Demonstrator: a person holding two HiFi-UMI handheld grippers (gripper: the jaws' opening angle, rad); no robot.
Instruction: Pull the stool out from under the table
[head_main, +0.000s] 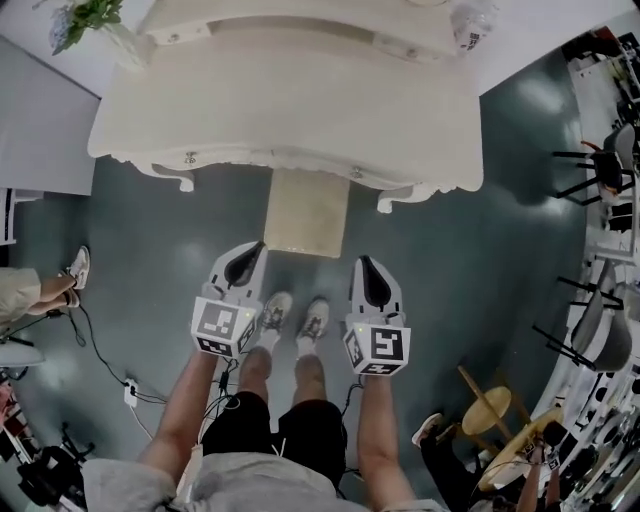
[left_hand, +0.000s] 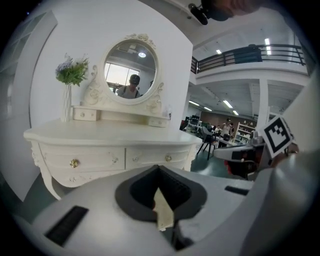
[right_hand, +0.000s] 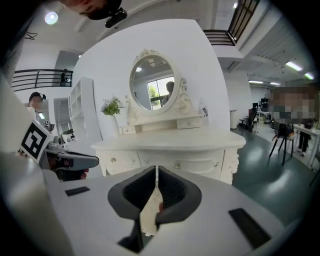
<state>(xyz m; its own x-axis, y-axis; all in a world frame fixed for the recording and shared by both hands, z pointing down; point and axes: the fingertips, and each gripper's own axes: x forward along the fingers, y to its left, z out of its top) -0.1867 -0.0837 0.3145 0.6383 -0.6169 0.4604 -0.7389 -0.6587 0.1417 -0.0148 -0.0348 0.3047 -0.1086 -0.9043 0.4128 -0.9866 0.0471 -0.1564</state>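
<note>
With the fingers of my left gripper (head_main: 250, 252) and right gripper (head_main: 364, 266) both pressed together on nothing, I judge the stool (head_main: 305, 212), half tucked under the near edge of the tabletop (head_main: 290, 110), stiff, fairly light, and best clamped at its near seat corners.

Glossy dark green floor (head_main: 470, 260); white wall (left_hand: 170, 60) behind a cream dressing table (head_main: 290, 110) with oval mirror (right_hand: 152, 82); black-railed mezzanine (left_hand: 250, 54) above; strip lights (left_hand: 266, 43) on the ceiling; black chairs (head_main: 598, 170) at right

No readable text, label, brand or number anywhere
</note>
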